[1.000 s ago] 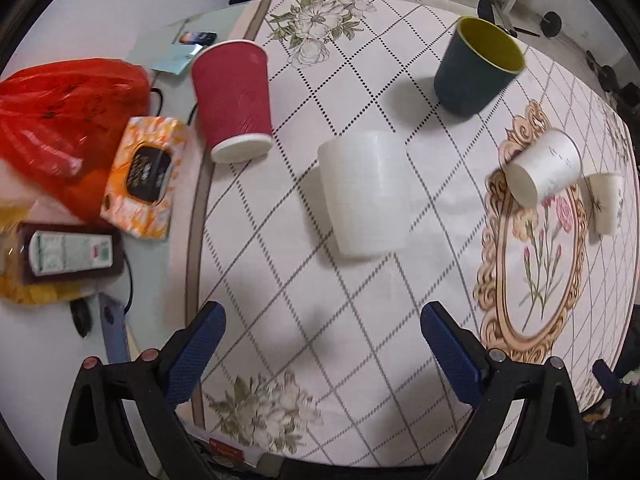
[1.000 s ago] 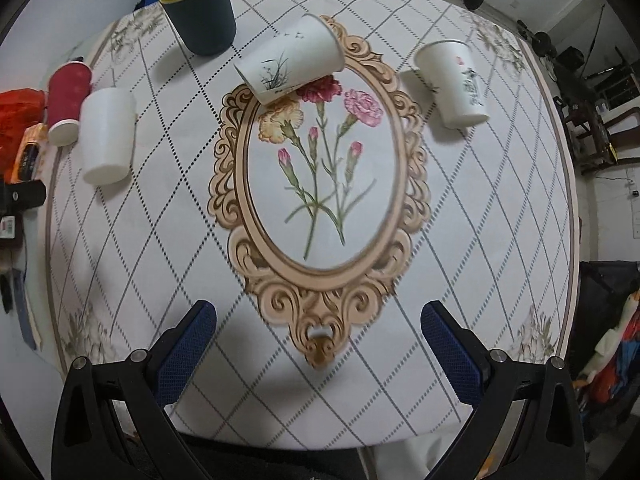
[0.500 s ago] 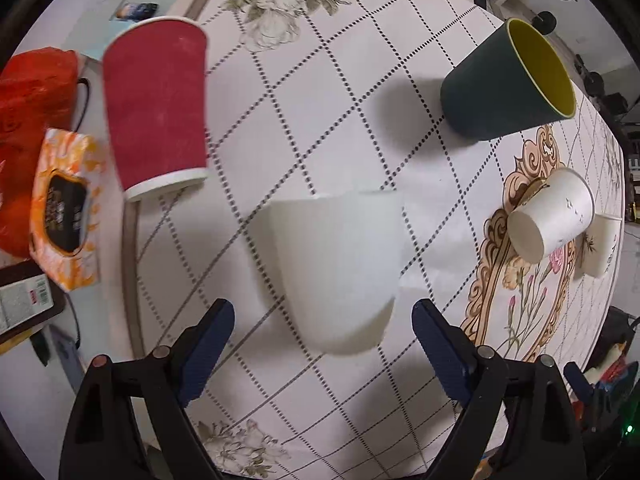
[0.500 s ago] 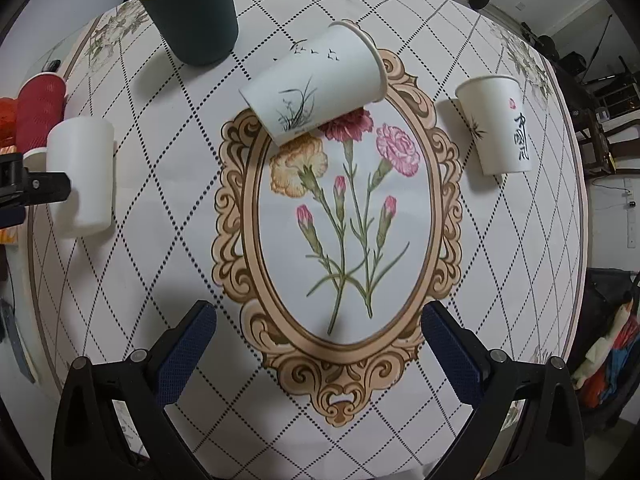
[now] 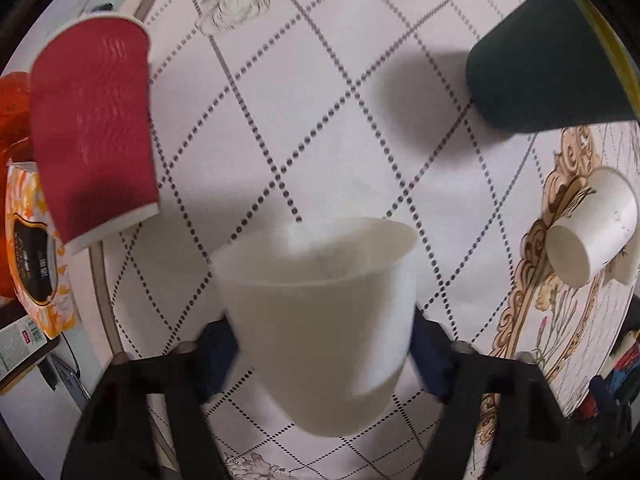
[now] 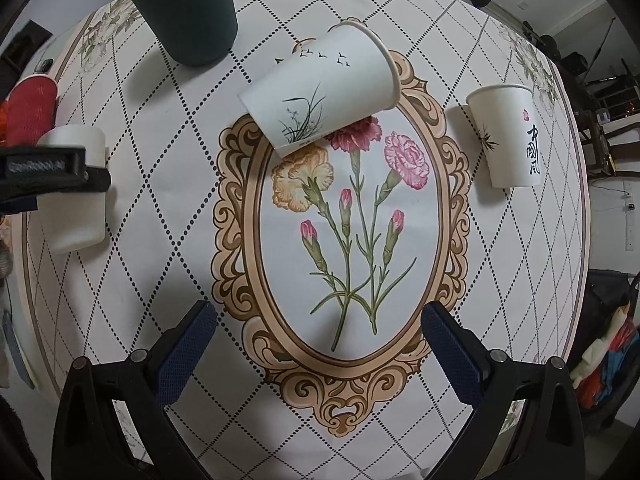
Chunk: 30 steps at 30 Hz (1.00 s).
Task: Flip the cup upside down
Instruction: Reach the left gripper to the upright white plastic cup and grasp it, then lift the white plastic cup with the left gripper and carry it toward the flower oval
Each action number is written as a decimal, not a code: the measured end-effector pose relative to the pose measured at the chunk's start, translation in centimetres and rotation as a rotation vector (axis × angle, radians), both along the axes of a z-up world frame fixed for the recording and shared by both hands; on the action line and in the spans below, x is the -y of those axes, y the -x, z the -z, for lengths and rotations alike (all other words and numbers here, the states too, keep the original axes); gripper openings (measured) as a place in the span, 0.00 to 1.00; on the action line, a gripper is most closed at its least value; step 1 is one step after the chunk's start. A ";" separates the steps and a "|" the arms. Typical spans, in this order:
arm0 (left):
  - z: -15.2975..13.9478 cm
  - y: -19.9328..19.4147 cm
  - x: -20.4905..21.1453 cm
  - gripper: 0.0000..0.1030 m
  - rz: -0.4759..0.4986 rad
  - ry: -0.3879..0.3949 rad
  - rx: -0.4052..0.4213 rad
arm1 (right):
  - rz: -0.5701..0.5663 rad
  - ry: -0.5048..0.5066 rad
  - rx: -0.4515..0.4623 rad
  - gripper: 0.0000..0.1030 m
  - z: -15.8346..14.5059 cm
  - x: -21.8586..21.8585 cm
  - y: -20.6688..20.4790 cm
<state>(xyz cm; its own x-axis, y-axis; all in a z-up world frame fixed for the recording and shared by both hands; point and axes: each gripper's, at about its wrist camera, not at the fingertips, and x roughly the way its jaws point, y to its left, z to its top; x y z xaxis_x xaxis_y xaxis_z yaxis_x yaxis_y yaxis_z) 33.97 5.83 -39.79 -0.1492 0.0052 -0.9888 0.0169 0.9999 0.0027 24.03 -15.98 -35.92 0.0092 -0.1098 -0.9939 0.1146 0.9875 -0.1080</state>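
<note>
A plain white plastic cup (image 5: 324, 320) stands on the table with its flat base up. My left gripper (image 5: 324, 348) has its blue pads pressed against both sides of it. The same cup (image 6: 76, 224) shows at the far left of the right wrist view, with the left gripper's black body across it. My right gripper (image 6: 320, 352) is open and empty above the oval flower print. A printed paper cup (image 6: 320, 92) lies on its side ahead of it.
A red ribbed cup (image 5: 92, 124) stands upside down at the left. A dark green cup (image 5: 548, 64) with a yellow inside stands at the far right. A white paper cup (image 6: 508, 136) stands at the right. A tissue pack (image 5: 32, 248) lies off the tablecloth's left edge.
My left gripper moved forward onto the white cup and closed its fingers on it. My right gripper moved forward and lower over the flower print, still open.
</note>
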 end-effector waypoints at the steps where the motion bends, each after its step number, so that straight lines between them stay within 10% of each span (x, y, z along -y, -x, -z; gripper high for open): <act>1: 0.0 0.1 0.0 0.68 0.006 -0.002 0.011 | 0.001 0.000 0.000 1.00 0.0 0.0 -0.1; 30: -6.3 7.1 6.7 0.67 0.161 0.057 0.021 | 0.082 -0.006 -0.005 1.00 -0.8 4.2 4.6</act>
<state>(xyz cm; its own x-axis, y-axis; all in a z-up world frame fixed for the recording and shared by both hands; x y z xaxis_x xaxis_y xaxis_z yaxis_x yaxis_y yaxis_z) 26.86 -0.88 -33.52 -0.1304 -0.0286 -0.9911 0.1778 0.9827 -0.0517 19.39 -20.19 -35.11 -0.0046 -0.1045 -0.9945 0.1947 0.9754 -0.1033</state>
